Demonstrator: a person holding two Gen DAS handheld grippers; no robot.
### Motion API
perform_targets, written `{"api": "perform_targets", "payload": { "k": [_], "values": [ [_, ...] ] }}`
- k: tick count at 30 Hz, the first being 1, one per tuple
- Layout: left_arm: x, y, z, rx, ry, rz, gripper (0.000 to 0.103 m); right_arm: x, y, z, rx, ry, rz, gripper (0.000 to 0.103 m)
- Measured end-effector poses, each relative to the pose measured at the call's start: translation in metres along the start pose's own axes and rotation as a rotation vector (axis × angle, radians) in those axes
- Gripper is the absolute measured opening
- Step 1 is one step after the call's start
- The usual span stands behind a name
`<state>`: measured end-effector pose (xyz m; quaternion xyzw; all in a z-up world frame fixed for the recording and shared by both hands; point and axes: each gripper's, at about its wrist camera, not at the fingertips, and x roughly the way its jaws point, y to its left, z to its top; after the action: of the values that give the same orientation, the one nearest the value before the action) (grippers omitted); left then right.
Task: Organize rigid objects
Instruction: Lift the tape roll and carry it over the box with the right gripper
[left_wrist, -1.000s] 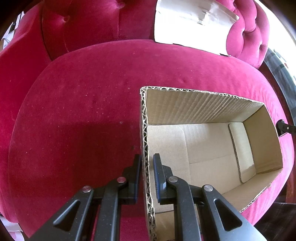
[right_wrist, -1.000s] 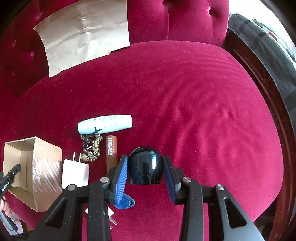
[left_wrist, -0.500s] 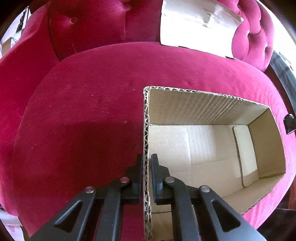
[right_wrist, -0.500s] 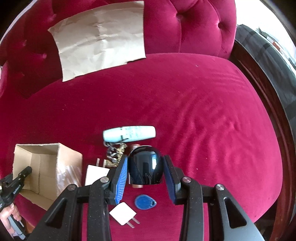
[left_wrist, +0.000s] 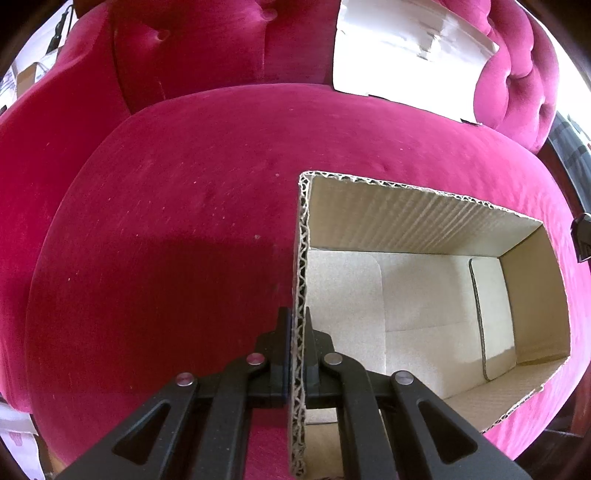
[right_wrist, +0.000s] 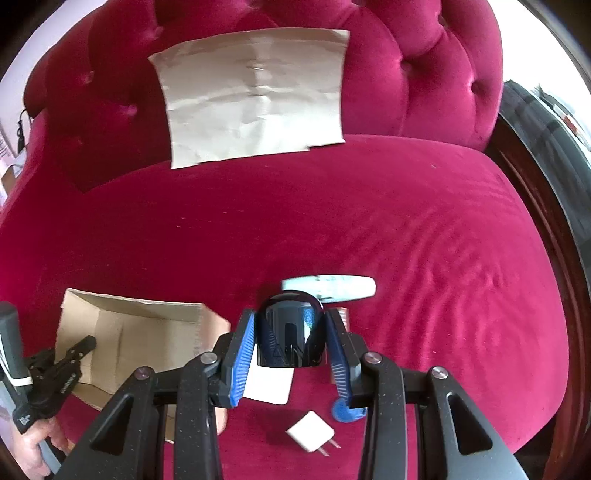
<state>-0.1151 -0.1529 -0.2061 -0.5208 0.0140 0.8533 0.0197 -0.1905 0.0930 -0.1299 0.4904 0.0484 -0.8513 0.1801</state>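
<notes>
An open cardboard box (left_wrist: 424, 229) lies on a crimson velvet seat; its inside is empty. My left gripper (left_wrist: 298, 325) is shut on the box's near left wall, one pad outside and one inside. In the right wrist view the same box (right_wrist: 147, 332) sits at lower left with the left gripper (right_wrist: 79, 349) at its edge. My right gripper (right_wrist: 290, 343) is shut on a glossy black domed object (right_wrist: 290, 332), held above the seat. Beneath it lie a pale blue tube (right_wrist: 332, 288), a white charger (right_wrist: 269, 384), a small white plug (right_wrist: 310, 430) and a blue key fob (right_wrist: 343, 410).
A sheet of brown paper (right_wrist: 255, 96) leans on the tufted backrest (right_wrist: 424, 74); it shows as paper (left_wrist: 406, 51) in the left wrist view too. A dark wooden frame (right_wrist: 546, 221) edges the seat on the right. A person's hand (right_wrist: 37, 443) holds the left gripper's handle.
The left gripper's jaws closed onto the box wall. The right gripper rose and moved left toward the box with the black object; the tube, charger and plug now lie under and behind it.
</notes>
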Motion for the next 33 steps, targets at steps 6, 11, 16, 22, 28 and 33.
{"api": "perform_targets", "payload": {
  "k": [6,11,16,22,28,33],
  "values": [
    [-0.002,-0.002,-0.003,-0.025,-0.002,0.009,0.003,-0.001,0.023,0.000,-0.018,-0.004,0.040,0.040],
    [-0.002,-0.006,-0.004,-0.026,-0.002,0.013,0.003,-0.004,0.047,0.000,-0.043,-0.009,0.073,0.040],
    [-0.003,-0.006,-0.005,-0.041,-0.006,0.012,0.003,0.000,0.070,-0.001,-0.077,-0.001,0.092,0.040],
    [-0.003,-0.002,-0.006,-0.044,-0.003,0.003,0.003,0.009,0.095,-0.008,-0.119,0.020,0.113,0.040],
    [-0.002,-0.006,-0.006,-0.040,-0.004,0.005,0.003,0.020,0.113,-0.017,-0.133,0.051,0.127,0.040],
    [0.000,-0.008,-0.004,-0.041,-0.007,0.008,0.003,0.024,0.121,-0.021,-0.142,0.060,0.134,0.040]
  ]
}}
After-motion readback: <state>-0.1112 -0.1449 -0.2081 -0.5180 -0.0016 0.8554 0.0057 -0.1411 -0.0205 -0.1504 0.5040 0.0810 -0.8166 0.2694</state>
